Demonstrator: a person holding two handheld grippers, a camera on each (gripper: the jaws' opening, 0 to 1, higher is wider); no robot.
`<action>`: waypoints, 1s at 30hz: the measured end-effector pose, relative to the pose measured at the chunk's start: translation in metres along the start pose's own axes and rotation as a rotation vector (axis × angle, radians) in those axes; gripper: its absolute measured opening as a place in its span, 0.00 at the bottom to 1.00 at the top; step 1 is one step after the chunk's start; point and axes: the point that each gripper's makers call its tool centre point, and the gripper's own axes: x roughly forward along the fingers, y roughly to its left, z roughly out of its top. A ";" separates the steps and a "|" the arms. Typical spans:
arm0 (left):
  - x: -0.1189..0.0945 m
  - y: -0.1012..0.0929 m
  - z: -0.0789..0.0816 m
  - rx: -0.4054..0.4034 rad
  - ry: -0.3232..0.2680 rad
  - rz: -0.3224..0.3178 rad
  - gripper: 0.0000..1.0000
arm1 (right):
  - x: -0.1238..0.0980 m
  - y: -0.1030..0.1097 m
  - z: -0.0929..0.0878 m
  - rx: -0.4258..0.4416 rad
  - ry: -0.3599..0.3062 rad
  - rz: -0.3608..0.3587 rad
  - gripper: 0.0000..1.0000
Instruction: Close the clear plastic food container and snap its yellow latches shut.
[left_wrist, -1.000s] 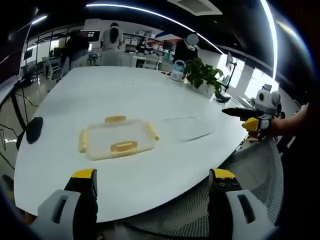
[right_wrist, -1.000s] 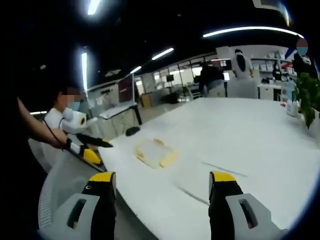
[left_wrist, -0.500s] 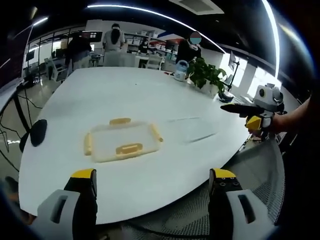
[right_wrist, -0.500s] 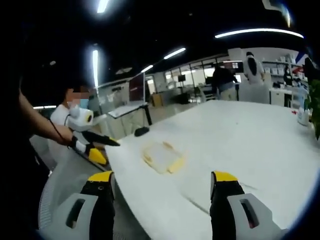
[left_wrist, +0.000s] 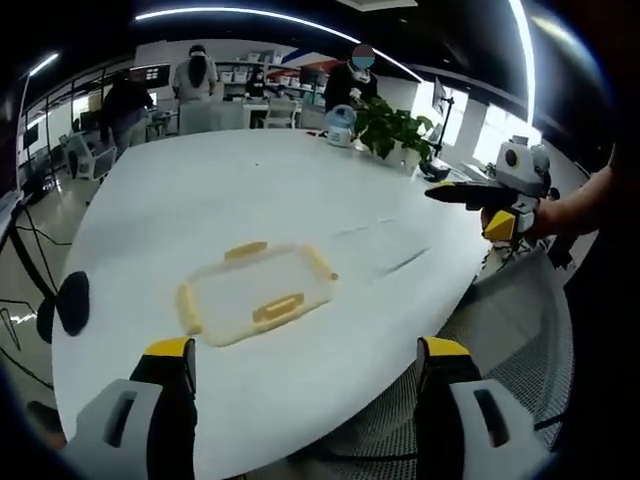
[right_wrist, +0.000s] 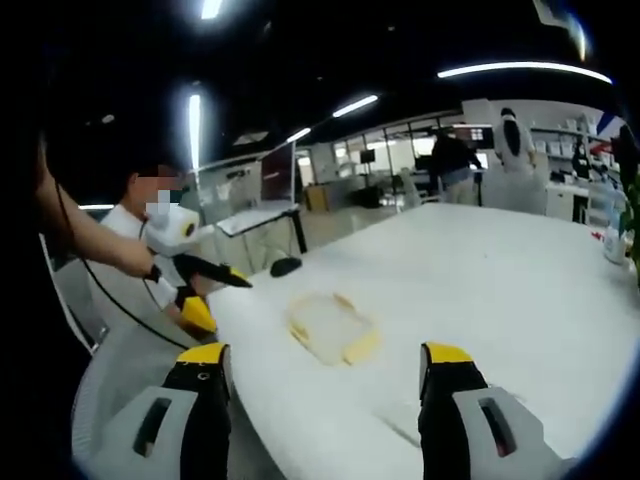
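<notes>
Since a second ago both views have drawn nearer the container (left_wrist: 255, 293), which lies flat on the white table (left_wrist: 300, 190), a dark puck (left_wrist: 72, 302) left of it. The left gripper (left_wrist: 300, 400) and right gripper (right_wrist: 325, 400) hover before it, jaws spread, empty. Risk: pressing one latch may skid the container. The left gripper view shows four yellow latches (left_wrist: 277, 308); the right gripper view blurs them.

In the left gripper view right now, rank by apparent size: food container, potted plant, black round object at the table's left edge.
1. food container
2. potted plant, though it stands farther away
3. black round object
</notes>
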 end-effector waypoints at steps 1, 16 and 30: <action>0.000 0.001 0.000 0.004 0.002 -0.003 0.92 | 0.001 0.001 0.001 0.000 -0.001 -0.001 0.76; 0.002 0.026 0.004 0.061 0.028 -0.037 0.90 | 0.018 -0.001 0.005 -0.021 0.015 -0.022 0.76; 0.009 0.042 -0.003 0.133 0.094 -0.088 0.90 | 0.030 -0.007 0.003 -0.033 0.037 -0.045 0.75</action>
